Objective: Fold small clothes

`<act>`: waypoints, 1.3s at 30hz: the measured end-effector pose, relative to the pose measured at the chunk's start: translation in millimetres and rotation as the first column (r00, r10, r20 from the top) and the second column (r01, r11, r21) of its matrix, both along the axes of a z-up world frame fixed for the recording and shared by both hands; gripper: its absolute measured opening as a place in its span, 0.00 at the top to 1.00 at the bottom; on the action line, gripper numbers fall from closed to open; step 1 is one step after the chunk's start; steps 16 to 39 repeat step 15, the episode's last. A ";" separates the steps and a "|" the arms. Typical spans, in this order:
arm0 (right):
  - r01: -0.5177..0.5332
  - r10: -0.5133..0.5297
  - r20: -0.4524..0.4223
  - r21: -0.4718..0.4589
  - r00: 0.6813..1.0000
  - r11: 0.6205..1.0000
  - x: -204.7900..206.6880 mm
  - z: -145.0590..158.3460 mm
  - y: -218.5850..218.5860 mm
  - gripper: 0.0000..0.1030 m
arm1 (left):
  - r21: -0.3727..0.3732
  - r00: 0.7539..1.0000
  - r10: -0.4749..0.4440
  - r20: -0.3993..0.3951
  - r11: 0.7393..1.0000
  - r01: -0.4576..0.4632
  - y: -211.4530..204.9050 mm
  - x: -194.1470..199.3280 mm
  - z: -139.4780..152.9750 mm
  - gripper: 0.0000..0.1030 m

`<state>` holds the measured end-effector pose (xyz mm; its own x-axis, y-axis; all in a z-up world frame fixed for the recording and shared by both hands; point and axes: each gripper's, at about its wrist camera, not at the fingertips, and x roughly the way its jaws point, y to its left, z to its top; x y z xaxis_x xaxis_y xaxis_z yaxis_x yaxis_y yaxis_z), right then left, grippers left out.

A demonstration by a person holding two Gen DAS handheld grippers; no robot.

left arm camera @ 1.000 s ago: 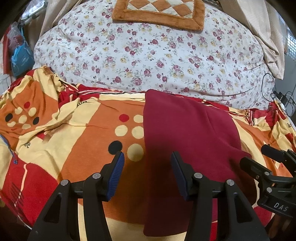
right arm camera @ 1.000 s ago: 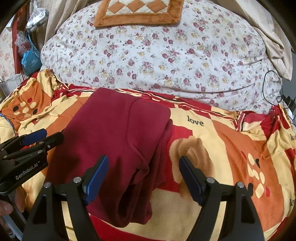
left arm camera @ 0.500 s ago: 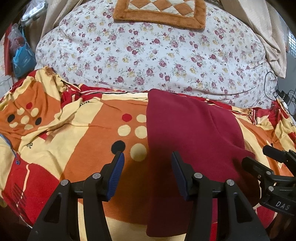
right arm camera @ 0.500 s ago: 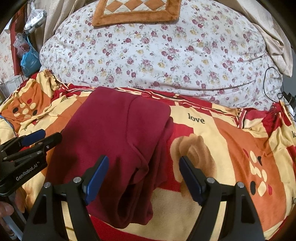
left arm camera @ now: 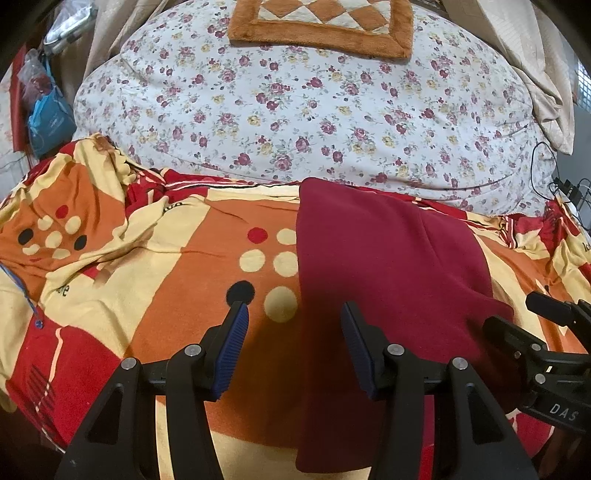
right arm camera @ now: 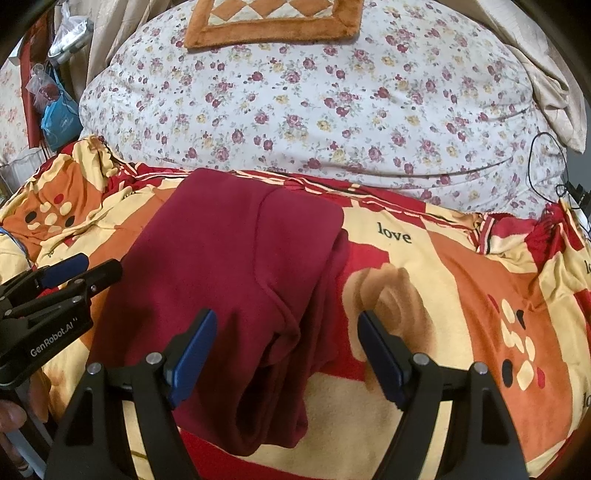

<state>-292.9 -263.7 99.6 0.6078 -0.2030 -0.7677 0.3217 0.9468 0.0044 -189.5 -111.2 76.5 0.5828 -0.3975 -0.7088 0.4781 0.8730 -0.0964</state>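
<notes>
Bedding fills both views: one bed covered by a patterned blanket [left arm camera: 155, 280] in orange, cream and red, printed with dots and the word "love". Its near edge and both sides run out of frame. Behind it rises one large floral quilt [left arm camera: 303, 110], white with small roses, whose top is cut off by the picture edge. On that quilt lies one brown-bordered checked mat [left arm camera: 321, 26], only its lower part in view. At the far left hang a few bags [left arm camera: 48, 114], blurred and hard to make out; at the far right a dark cable [right arm camera: 539, 155] trails down, its end lost at the rim.

One maroon garment [right arm camera: 229, 280] lies flat on the blanket, folded lengthwise, with a layer doubled over along its right side. Its near end is partly hidden behind the gripper fingers in both views.

Two grippers hover above the bed. The left gripper [left arm camera: 293, 347] has its jaws spread, nothing between them, over the garment's left edge. The right gripper [right arm camera: 286, 354] has its jaws spread wider, above the garment's folded right edge, without touching it. Part of a hand [right arm camera: 11, 417] shows at the lower left corner of the right wrist view.
</notes>
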 end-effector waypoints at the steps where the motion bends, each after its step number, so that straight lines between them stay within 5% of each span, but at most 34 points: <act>1: 0.001 -0.001 -0.001 0.002 1.000 1.000 0.2 -0.3 -0.5 0.21 | 0.000 1.000 0.000 0.000 1.000 0.000 -0.1 0.0 0.0 0.60; 39: -0.005 0.005 -0.006 0.003 1.000 1.000 0.3 -2.8 2.0 0.21 | -0.005 1.000 0.002 0.023 1.000 -0.002 2.2 0.4 2.7 0.60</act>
